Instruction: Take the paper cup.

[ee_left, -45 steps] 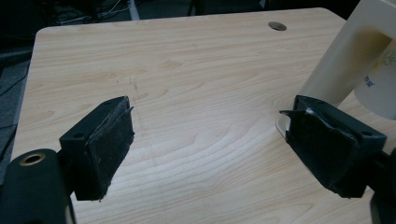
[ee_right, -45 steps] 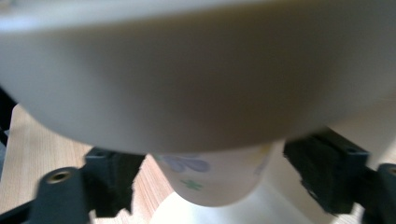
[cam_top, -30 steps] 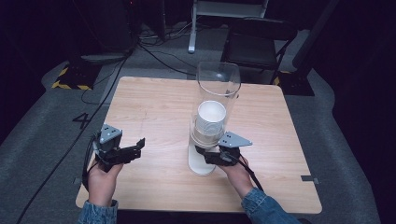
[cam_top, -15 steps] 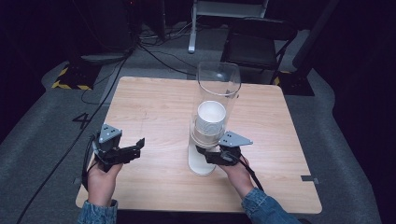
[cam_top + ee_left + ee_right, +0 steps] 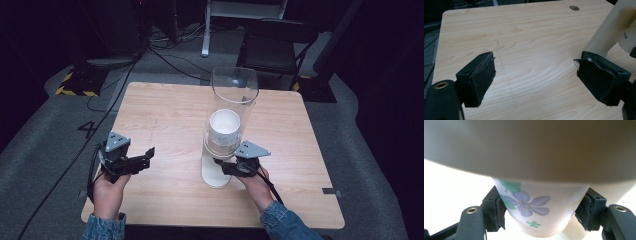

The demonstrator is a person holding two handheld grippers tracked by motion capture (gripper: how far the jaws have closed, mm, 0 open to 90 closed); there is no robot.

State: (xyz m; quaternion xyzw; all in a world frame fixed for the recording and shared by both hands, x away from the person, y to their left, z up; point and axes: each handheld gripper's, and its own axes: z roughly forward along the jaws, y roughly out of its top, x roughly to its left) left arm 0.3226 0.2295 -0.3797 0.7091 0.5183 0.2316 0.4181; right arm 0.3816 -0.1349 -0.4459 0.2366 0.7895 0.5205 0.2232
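Paper cup (image 5: 537, 207), flowered, light and crushable; right claw (image 5: 541, 212) clenched on its lower wall under dispenser tube (image 5: 234, 100), grip gently. Left claw (image 5: 536, 80) released over counter (image 5: 524, 50).

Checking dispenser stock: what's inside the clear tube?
White paper cups nested in the clear tube; the lowest, flower-printed cup pokes out below, clamped by the right gripper. The count is hidden by nesting.

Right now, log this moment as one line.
right gripper: shut on cup under dispenser | left gripper: open, idle | table
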